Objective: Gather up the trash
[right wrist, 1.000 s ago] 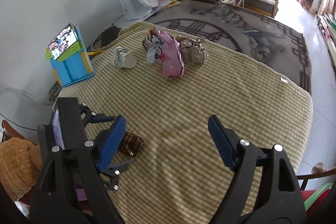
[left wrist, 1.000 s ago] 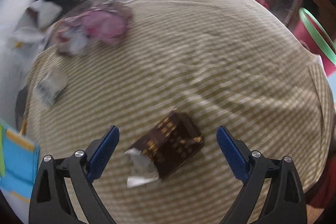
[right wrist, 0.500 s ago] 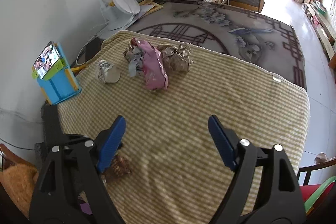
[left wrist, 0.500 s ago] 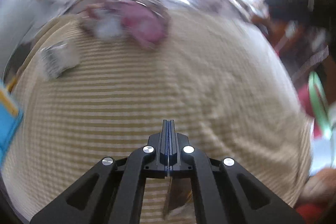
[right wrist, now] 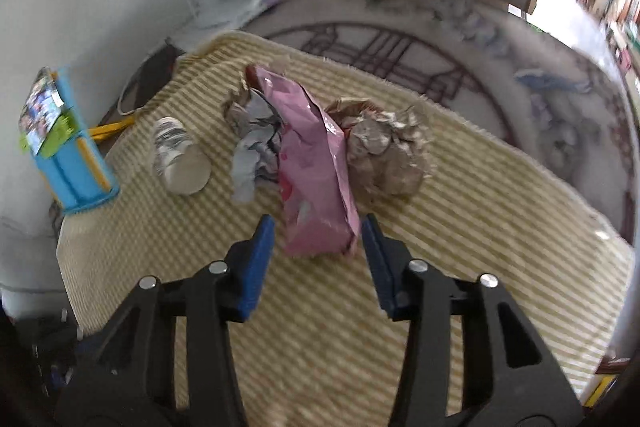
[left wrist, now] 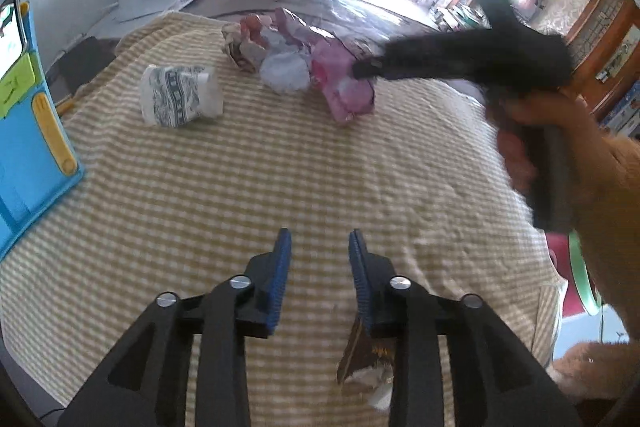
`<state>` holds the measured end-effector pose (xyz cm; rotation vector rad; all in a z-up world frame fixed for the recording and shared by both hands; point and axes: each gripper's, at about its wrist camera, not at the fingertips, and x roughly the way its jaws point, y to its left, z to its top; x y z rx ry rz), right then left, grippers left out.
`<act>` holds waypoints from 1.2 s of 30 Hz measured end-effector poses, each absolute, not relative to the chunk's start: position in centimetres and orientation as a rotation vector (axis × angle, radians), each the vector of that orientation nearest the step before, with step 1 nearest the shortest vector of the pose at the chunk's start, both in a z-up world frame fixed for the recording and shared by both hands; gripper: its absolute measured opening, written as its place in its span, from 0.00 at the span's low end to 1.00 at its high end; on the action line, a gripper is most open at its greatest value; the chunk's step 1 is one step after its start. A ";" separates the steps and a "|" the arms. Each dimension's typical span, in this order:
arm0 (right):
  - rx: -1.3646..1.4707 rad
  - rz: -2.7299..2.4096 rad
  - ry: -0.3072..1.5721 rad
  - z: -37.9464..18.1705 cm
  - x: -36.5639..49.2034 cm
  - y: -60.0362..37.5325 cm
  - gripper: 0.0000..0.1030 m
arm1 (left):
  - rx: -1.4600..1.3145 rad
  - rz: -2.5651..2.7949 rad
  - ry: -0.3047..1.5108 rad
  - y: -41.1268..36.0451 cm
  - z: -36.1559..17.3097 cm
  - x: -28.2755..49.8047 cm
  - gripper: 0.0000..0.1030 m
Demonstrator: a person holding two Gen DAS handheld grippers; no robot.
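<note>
My right gripper [right wrist: 316, 247] closes round the pink bag while my left gripper [left wrist: 316, 259] lets go of the brown wrapper

Nearest, at the bottom of the left wrist view, my left jaws are opening with bare cloth between the blue pads, and the crumpled dark brown foil wrapper [left wrist: 366, 359] hangs below my right-hand finger, so I judge it freed or only caught there; the narrow gap holds nothing. In the middle of the right wrist view my right jaws are closing, the near end of the glossy pink plastic bag [right wrist: 316, 183] lies between the pads, which do not yet press on it, lined up to pinch its narrow end. Beyond it, on the yellow-and-white striped cloth [right wrist: 500, 211], wait the crumpled brown paper ball [right wrist: 384, 155], the grey crumpled wrapper [right wrist: 250, 147] and, further left, the tipped patterned paper cup [right wrist: 178, 159]
</note>
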<state>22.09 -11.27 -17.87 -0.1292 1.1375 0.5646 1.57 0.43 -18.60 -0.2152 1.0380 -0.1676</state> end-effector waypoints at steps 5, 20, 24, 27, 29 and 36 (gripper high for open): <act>-0.173 0.551 1.177 -20.2 23.8 -9.6 0.23 | -0.182 -0.209 1.059 -0.5 -18.9 0.1 0.39; -0.049 0.575 1.072 -13.9 15.4 -18.0 0.14 | -0.103 -0.413 1.196 -5.9 -22.9 -0.6 0.37; -0.002 0.569 1.048 -13.0 13.7 -19.4 0.14 | -0.168 -0.399 1.210 -5.5 -23.5 -0.3 0.35; 0.039 0.562 1.024 -12.2 12.6 -20.2 0.14 | -0.184 -0.356 1.180 -4.9 -22.8 -0.4 0.20; 0.051 0.560 1.010 -11.7 11.9 -20.6 0.14 | -0.197 -0.311 1.150 -4.2 -21.9 -0.4 0.19; 0.062 0.564 0.961 -9.7 10.1 -21.8 0.14 | -0.235 -0.207 0.997 -2.4 -16.6 0.4 0.17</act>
